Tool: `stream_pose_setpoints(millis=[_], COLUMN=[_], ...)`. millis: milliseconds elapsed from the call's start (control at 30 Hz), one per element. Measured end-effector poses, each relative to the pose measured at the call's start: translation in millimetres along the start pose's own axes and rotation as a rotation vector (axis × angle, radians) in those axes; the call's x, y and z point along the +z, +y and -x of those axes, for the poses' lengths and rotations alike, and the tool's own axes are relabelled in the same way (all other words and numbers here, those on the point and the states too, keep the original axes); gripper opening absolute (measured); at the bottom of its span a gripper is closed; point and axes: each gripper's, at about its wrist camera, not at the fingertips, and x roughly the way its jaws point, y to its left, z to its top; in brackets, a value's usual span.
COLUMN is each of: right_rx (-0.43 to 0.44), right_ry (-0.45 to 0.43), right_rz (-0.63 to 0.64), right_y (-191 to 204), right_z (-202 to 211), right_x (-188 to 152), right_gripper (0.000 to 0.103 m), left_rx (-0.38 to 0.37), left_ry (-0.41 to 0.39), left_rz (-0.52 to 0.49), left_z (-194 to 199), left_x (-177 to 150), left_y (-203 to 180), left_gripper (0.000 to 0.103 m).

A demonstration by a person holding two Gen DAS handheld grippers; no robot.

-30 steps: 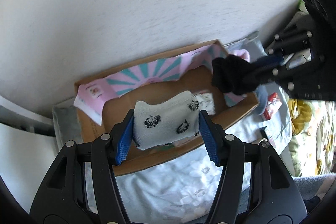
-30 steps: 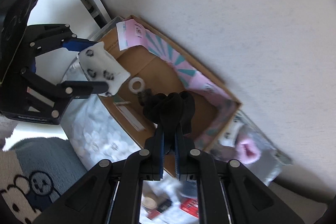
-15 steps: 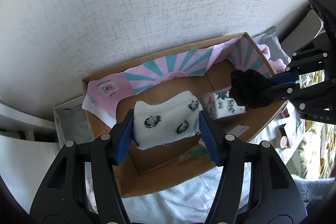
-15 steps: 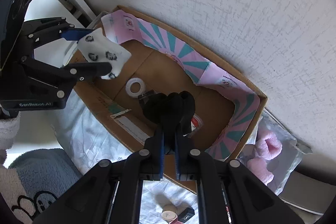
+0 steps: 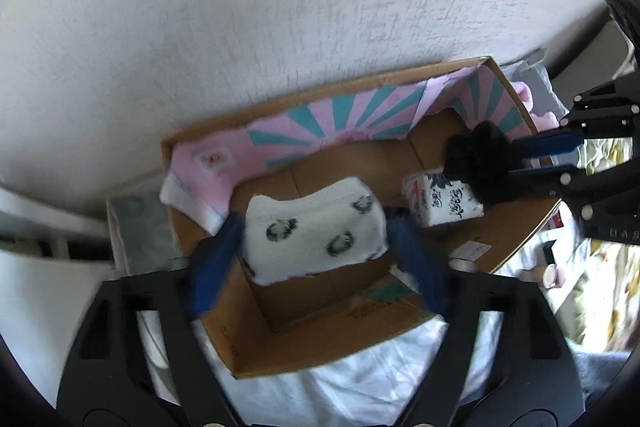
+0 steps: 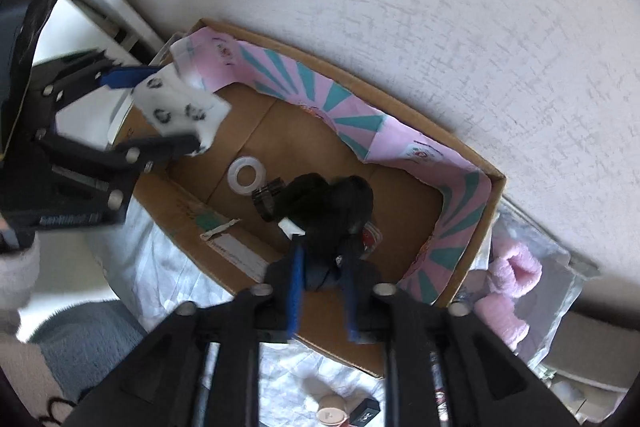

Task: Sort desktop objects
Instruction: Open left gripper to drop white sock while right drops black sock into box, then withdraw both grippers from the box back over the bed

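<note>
Left gripper (image 5: 316,227) jaws now wider than 0.5 s ago; gap visible each side of white sock (image 5: 314,231), pads motion-blurred. I see right gripper (image 6: 322,267) jaws also spread apart, black sock (image 6: 326,205) loose between them. Cardboard box (image 5: 320,355) fills more of left view. Tissue pack (image 5: 442,197) more exposed beside black sock.

Both wrist views look down (close) into one cardboard box (image 5: 320,359).
</note>
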Motion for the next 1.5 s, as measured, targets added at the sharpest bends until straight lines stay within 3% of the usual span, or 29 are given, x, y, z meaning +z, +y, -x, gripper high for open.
stream_pose_setpoints(millis=[100,133,167,200,233,400,533,567,733,867,1100,1367,1500], right_rx=[-0.007,-0.008,0.001,0.011,0.027,0.038,0.084,0.048,0.078,0.031,-0.200,-0.261,-0.289], right_ry=[-0.038,-0.055,-0.063,-0.067,-0.062,-0.116,-0.169,-0.236,-0.171,-0.198,-0.320,-0.379,-0.384], right_rz=[-0.015,-0.017,-0.023,-0.033,-0.051,-0.061,-0.093,-0.349,-0.384,-0.385,-0.486,-0.610,-0.669], right_y=[-4,-5,-5,-6,-6,1,2,1,4,5,-9,-26,-28], right_z=[7,11,12,14,14,20,32,33,32,44,88,98,81], right_x=[-3,-5,-8,-10,-13,-25,-34,-35,-51,-72,-128,-197,-227], right_gripper=[0.036,0.047,0.067,0.096,0.103,0.103,0.103,0.103,0.103,0.103,0.103,0.103,0.103], left_rx=[-0.031,-0.036,-0.035,-0.028,-0.011,0.032,-0.013,-0.019,-0.016,-0.013,0.008,0.015,-0.012], left_ry=[-0.047,-0.066,-0.091,-0.100,-0.106,-0.158,-0.179,-0.181,-0.184,-0.177,-0.316,-0.360,-0.363], left_rz=[0.038,0.042,0.045,0.046,0.045,0.044,0.076,0.076,0.074,0.102,0.152,0.110,0.111], left_z=[8,11,16,17,20,32,44,46,54,62,99,103,79], left_x=[-6,-8,-11,-13,-15,-21,-24,-24,-29,-34,-52,-72,-88], left_y=[4,4,5,5,6,4,2,-1,-20,-32,-57,-109,-146], left_gripper=[0.103,0.103,0.103,0.103,0.103,0.103,0.103,0.103,0.103,0.103,0.103,0.103,0.103])
